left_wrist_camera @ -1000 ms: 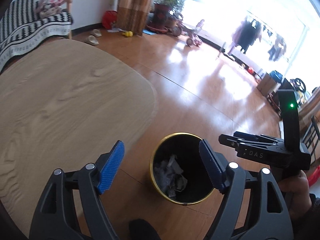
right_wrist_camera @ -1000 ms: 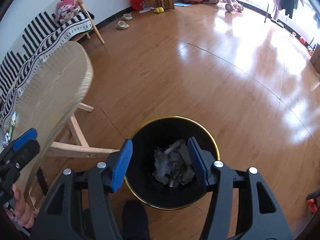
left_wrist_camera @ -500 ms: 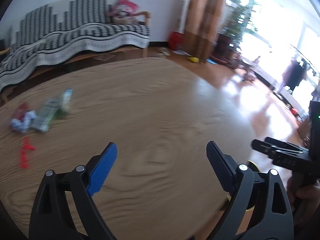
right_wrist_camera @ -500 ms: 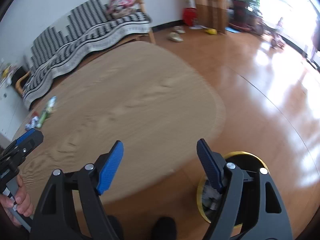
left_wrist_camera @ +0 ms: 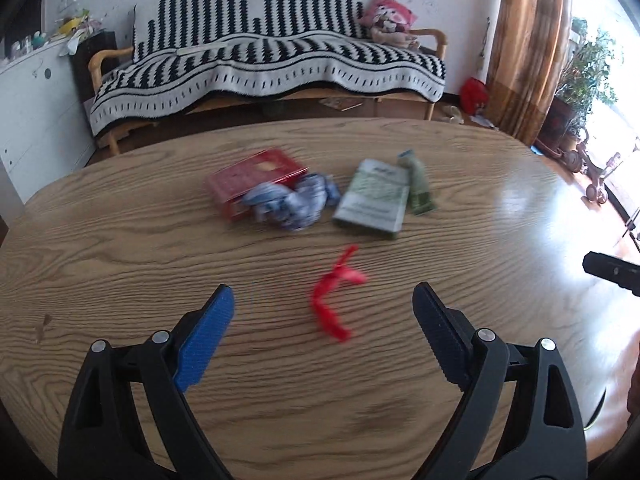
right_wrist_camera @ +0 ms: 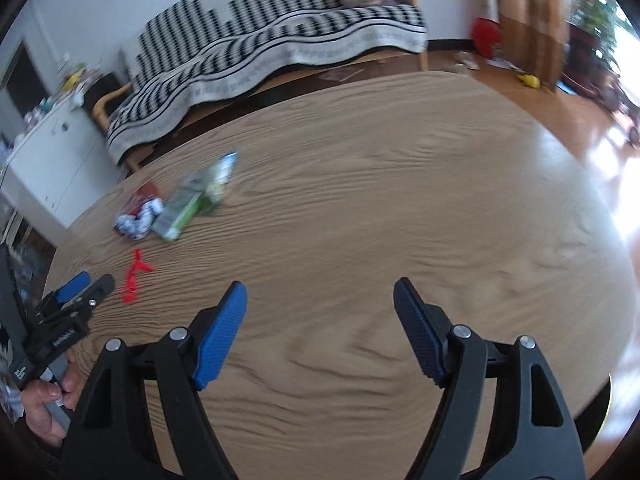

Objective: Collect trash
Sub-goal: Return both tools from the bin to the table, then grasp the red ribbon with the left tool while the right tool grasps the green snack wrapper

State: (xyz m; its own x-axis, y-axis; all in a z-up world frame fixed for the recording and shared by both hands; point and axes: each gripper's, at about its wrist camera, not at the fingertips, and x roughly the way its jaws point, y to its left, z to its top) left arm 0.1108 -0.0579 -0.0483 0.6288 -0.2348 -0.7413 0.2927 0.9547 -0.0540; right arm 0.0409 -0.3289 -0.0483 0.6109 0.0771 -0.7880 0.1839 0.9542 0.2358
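**Both grippers open above the table, trash ahead**

Left gripper (left_wrist_camera: 323, 322) was held with its jaws spread wide and nothing between them, above the wooden table (left_wrist_camera: 120, 248). Just beyond its fingertips, lying in line with the gap, was a red ribbon scrap (left_wrist_camera: 334, 294), flat on the tabletop. Farther out lay a loose cluster of trash: a crumpled blue-and-white wrapper (left_wrist_camera: 292, 202) touching a red box (left_wrist_camera: 252, 178) behind it, and to the right a green-and-white packet (left_wrist_camera: 372, 200) with a small green tube (left_wrist_camera: 418, 186) just beside it. All were blurred.

Right gripper (right_wrist_camera: 320, 322) was likewise wide open and empty, over a bare stretch of the table well apart from the cluster. In its view the ribbon scrap lay at far left, near the tip of the left gripper, which a hand (right_wrist_camera: 48, 404) held.

Behind the table stood a sofa (left_wrist_camera: 264, 64) under a black-and-white throw, with a brown curtain (left_wrist_camera: 524, 40) at right.
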